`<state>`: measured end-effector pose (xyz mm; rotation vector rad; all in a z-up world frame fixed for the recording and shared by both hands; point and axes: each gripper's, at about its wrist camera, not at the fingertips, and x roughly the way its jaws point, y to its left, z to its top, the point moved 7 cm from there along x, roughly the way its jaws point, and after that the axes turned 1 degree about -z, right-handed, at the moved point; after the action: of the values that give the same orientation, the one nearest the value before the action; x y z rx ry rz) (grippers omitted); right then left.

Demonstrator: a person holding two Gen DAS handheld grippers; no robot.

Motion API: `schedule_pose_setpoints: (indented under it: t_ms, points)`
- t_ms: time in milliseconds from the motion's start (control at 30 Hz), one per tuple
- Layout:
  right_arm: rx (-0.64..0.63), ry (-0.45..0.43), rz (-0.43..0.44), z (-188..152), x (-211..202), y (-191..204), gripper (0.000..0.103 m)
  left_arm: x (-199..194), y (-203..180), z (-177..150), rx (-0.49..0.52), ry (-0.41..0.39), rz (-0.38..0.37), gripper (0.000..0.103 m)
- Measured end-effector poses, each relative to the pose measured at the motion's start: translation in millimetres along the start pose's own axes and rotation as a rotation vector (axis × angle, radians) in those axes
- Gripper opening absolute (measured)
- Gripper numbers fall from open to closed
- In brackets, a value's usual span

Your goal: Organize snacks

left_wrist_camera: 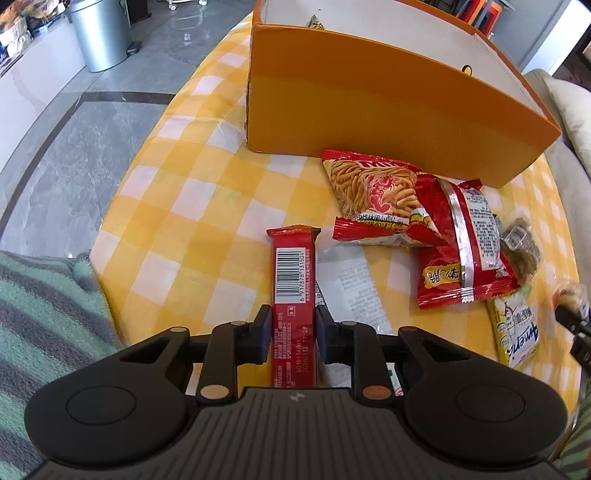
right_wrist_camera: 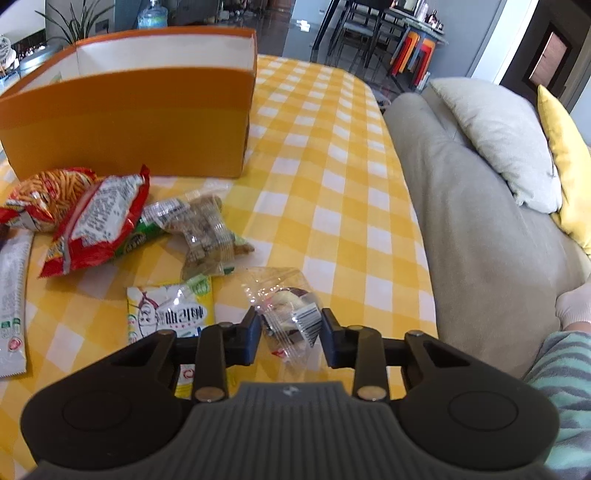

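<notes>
My left gripper (left_wrist_camera: 293,319) is shut on a long red snack bar (left_wrist_camera: 293,273) with a barcode, held above the yellow checked tablecloth (left_wrist_camera: 177,206). My right gripper (right_wrist_camera: 290,325) is shut on a clear-wrapped pastry (right_wrist_camera: 291,314), its fingers pressing both sides. The orange box (left_wrist_camera: 388,96) stands at the back of the table; it also shows in the right wrist view (right_wrist_camera: 125,122), with one packet visible inside. Loose on the cloth lie a red noodle-snack bag (left_wrist_camera: 373,195), a red foil bag (left_wrist_camera: 465,243), a clear bag of brown pieces (right_wrist_camera: 207,229), a yellow packet (right_wrist_camera: 170,314) and a white packet (right_wrist_camera: 13,295).
A grey sofa (right_wrist_camera: 480,221) with a pale cushion (right_wrist_camera: 502,136) and a yellow cushion (right_wrist_camera: 569,166) borders the table's right side. A metal bin (left_wrist_camera: 99,33) stands on the floor beyond the left edge. Chairs and stools stand far behind.
</notes>
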<state>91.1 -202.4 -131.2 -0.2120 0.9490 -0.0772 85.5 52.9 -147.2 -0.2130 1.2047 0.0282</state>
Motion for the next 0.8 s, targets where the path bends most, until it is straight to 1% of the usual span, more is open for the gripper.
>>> schedule_pose_setpoints:
  t_ms: [100,167,200,233,267,300,433,633,800]
  points:
    - [0.009,-0.017,0.027,2.9,-7.4,2.8,0.030,0.8,0.8,0.6,-0.013,0.006,-0.002,0.028]
    - [0.007,-0.031,0.049,4.6,-10.8,7.0,0.030,1.1,2.0,1.0,-0.017,0.004,0.006,0.033]
    - [0.005,-0.040,0.059,5.3,-12.8,9.2,0.030,1.1,2.3,0.9,-0.018,0.003,0.005,0.033]
    - [0.004,-0.047,0.072,6.1,-14.6,11.6,0.030,1.0,2.5,0.8,-0.018,0.003,0.003,0.032]
    - [0.007,-0.054,0.087,6.9,-16.7,13.6,0.030,0.8,2.3,0.7,-0.015,0.001,-0.004,0.028]
    - [0.014,-0.059,0.101,7.6,-18.4,15.4,0.030,0.3,2.0,0.6,-0.012,-0.001,-0.008,0.026]
    - [0.022,-0.066,0.141,9.3,-23.8,22.8,0.030,-4.7,2.6,-1.5,-0.002,-0.007,-0.005,0.026]
    - [0.044,-0.060,0.192,8.9,-33.4,28.6,0.030,-26.6,1.8,-3.1,0.004,-0.039,-0.039,0.026]
    - [0.076,-0.055,0.250,14.9,-47.7,33.1,0.030,-56.3,-4.0,0.5,0.016,-0.086,-0.086,0.026]
